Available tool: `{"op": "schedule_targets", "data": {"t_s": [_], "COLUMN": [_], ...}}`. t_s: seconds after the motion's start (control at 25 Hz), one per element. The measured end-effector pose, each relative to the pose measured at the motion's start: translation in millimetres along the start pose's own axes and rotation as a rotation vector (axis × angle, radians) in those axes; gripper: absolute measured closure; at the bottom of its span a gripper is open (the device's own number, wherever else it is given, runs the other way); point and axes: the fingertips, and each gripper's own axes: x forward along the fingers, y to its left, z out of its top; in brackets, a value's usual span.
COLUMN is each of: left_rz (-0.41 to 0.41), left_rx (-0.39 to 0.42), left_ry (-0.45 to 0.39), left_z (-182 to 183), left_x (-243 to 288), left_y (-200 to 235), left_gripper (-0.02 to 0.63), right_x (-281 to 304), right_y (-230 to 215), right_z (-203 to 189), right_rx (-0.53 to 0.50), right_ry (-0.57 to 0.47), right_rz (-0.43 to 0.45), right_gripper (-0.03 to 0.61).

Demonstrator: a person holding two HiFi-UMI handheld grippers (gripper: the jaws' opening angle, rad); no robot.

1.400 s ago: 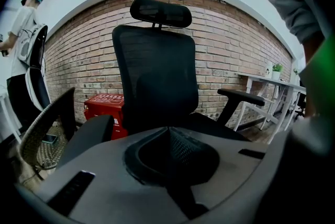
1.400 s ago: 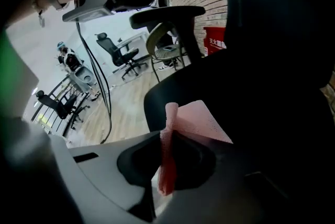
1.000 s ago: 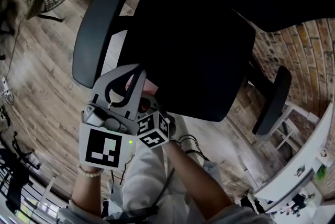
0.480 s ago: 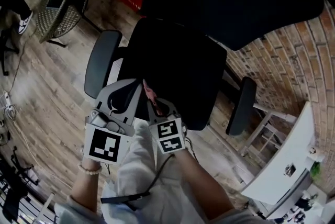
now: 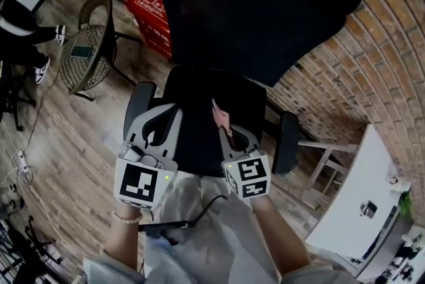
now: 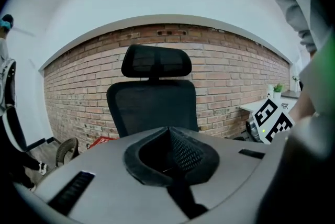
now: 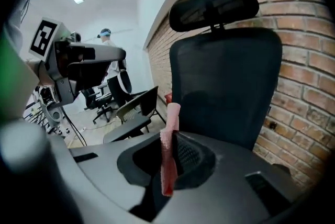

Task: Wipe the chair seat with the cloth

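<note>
A black office chair stands against the brick wall; its seat (image 5: 199,110) lies just ahead of both grippers and its tall back (image 5: 259,4) rises behind. My left gripper (image 5: 161,122) hovers over the seat's front left, jaws shut with nothing between them. In the left gripper view my left gripper (image 6: 170,133) faces the chair back (image 6: 153,108). My right gripper (image 5: 229,130) is over the seat's front right, shut on a pink cloth (image 5: 220,115). In the right gripper view the cloth (image 7: 168,155) stands up as a folded strip out of my right gripper (image 7: 171,136).
A red crate (image 5: 154,17) and a wicker chair (image 5: 86,54) stand on the wooden floor to the left. A white table (image 5: 358,210) is at the right. A brick wall (image 5: 345,70) runs behind the chair. A person (image 7: 107,58) stands far off.
The head view has pulled back, so the whole chair shows now. My right gripper has moved right, away from the left one, still holding the pink cloth.
</note>
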Motion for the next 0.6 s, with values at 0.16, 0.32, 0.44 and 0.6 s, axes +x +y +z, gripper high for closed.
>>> {"op": "schedule_targets", "data": {"t_s": [0.16, 0.32, 0.44, 0.6], "left_rz": [-0.031, -0.047, -0.053, -0.032], "left_rx": [0.044, 0.061, 0.084, 0.105], "left_ry": [-0.007, -0.037, -0.035, -0.041], "left_z": [34.9, 65.2, 81.0, 98.6], "left_x": [-8.0, -17.7, -26.1, -32.9], "left_y": [-9.3, -17.0, -21.9, -23.8], "left_gripper": [0.595, 0.595, 0.595, 0.595], "right_x": [-42.3, -79.5, -104.6, -137.7], "right_y": [-20.7, -35.7, -43.0, -54.3], "right_z": [43.5, 74.3, 92.1, 119.3], "right_rx": [0.037, 0.038, 0.029, 0.005], "right_ry": [-0.096, -0.167, -0.202, -0.254], "right_rz": [-0.051, -0.099, -0.124, -0.148], "right_gripper": [0.523, 0.523, 0.523, 0.523]}}
